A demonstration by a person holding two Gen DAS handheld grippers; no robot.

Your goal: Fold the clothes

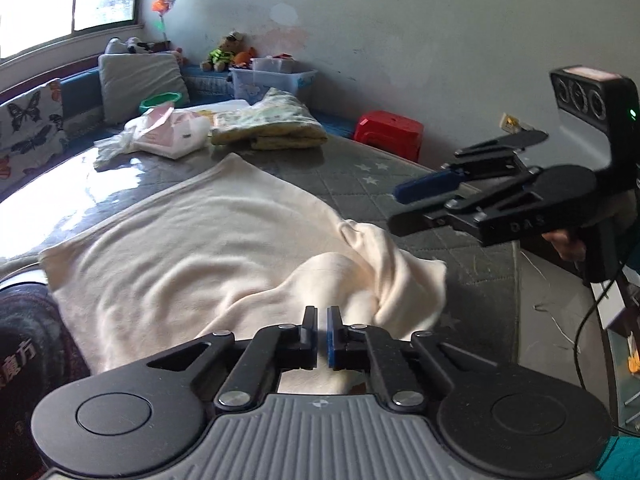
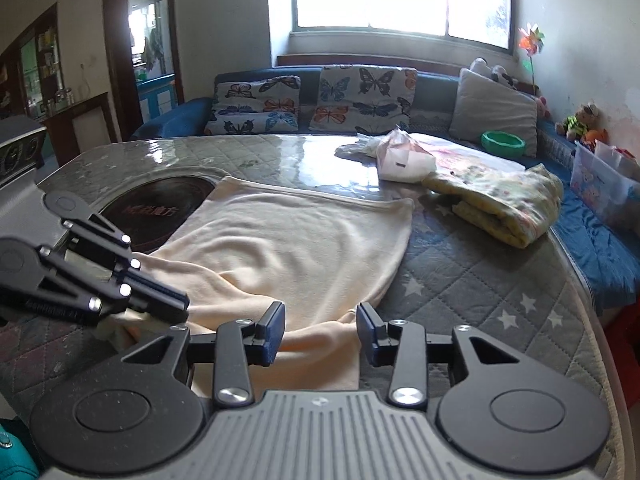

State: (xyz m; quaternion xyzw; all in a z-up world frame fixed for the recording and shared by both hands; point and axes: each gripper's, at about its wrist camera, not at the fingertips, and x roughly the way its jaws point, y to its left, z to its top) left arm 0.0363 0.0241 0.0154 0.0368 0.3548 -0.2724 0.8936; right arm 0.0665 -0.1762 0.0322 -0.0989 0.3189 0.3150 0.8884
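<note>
A cream garment [image 1: 192,248] [image 2: 288,248] lies spread on the grey quilted table cover [image 2: 472,280]. Its near right part is rumpled and raised in a ridge. My left gripper [image 1: 323,330] sits at the garment's near edge with its fingers shut on a fold of the cloth. In the right wrist view the left gripper [image 2: 176,306] enters from the left, with a bit of cloth bunched under its tip. My right gripper [image 2: 322,332] is open just above the garment's near hem. From the left wrist view the right gripper [image 1: 400,206] hovers over the rumpled corner, held by a hand.
A folded yellow patterned blanket [image 2: 508,204] and a plastic bag [image 2: 400,160] lie at the table's far side. A dark round hob plate [image 2: 160,208] is set into the table beside the garment. Butterfly cushions [image 2: 360,96], a green bowl [image 2: 502,142] and a red stool [image 1: 390,130] stand beyond.
</note>
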